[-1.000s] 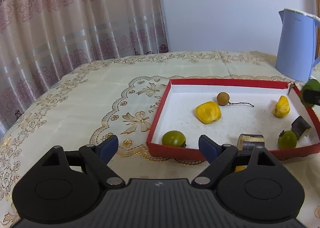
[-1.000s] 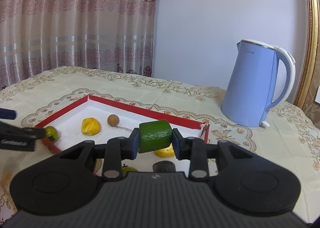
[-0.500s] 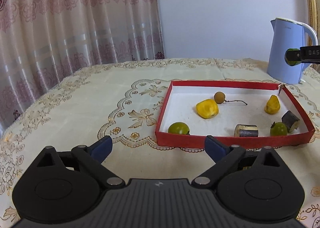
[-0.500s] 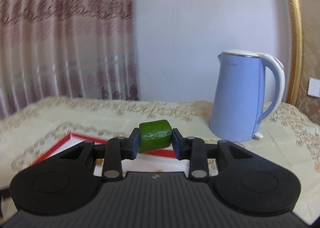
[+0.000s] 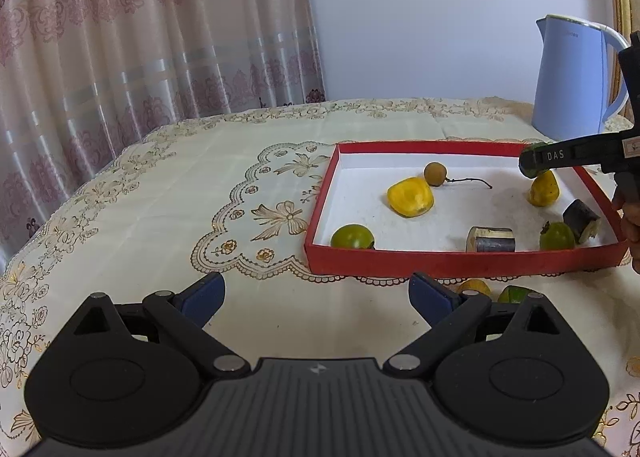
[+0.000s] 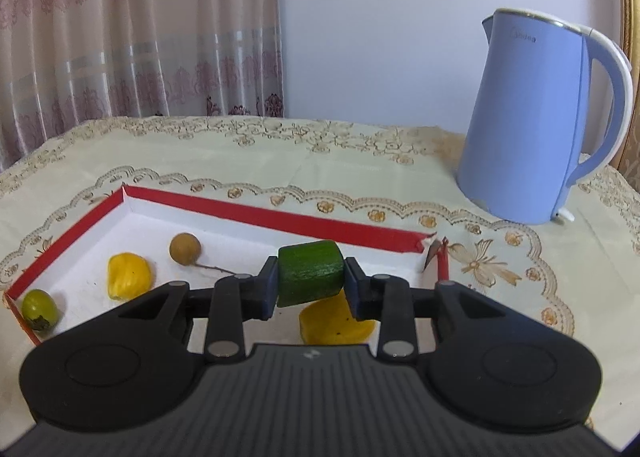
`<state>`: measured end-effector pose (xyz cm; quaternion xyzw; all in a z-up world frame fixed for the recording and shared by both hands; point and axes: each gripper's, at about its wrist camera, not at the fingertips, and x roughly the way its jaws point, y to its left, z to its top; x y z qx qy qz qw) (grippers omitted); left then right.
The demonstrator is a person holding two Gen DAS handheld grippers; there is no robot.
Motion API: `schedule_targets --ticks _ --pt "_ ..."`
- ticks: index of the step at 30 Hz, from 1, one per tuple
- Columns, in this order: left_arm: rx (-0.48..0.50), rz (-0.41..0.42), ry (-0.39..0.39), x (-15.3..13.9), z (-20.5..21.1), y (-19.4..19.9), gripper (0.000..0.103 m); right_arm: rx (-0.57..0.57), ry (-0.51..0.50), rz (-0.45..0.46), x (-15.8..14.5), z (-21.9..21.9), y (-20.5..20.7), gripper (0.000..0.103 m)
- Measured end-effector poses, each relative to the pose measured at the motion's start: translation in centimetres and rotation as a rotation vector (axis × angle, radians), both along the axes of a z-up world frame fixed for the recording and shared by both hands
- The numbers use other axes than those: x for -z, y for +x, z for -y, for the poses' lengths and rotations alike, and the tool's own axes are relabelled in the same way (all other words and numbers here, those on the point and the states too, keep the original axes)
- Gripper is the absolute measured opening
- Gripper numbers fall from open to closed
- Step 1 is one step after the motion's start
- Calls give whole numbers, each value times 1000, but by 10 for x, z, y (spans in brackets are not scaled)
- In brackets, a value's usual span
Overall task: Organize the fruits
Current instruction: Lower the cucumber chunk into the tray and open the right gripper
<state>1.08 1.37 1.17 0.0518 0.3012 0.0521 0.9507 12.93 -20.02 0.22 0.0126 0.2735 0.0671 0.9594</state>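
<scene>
A red-rimmed white tray point(image 5: 440, 260) point(image 6: 328, 225) lies on the tablecloth with several fruit pieces: a yellow chunk point(image 5: 410, 196) point(image 6: 129, 275), a brown longan point(image 5: 435, 173) point(image 6: 185, 248), a green tomato point(image 5: 353, 237) point(image 6: 38, 309) and two dark cut pieces point(image 5: 491, 239). My right gripper point(image 6: 311, 284) is shut on a green cucumber piece point(image 6: 310, 272) and holds it above the tray's right part, over a yellow piece point(image 6: 336, 324); it also shows in the left wrist view point(image 5: 534, 161). My left gripper point(image 5: 316, 295) is open and empty before the tray's front edge.
A blue electric kettle point(image 6: 536, 117) point(image 5: 576, 77) stands behind the tray at the right. A yellow piece point(image 5: 474, 287) and a green piece point(image 5: 516, 293) lie on the cloth in front of the tray. A curtain hangs behind the table at the left.
My right gripper has come down with the cucumber piece from up near the kettle to just above the tray's right end. My left gripper has drawn back slightly and stays open.
</scene>
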Motion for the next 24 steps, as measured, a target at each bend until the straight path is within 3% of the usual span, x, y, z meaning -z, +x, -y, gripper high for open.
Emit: schedule_targets --ticks 24 --pt "-26 -26 14 2 -2 4 99 -70 -51 1 1 -30 4 32"
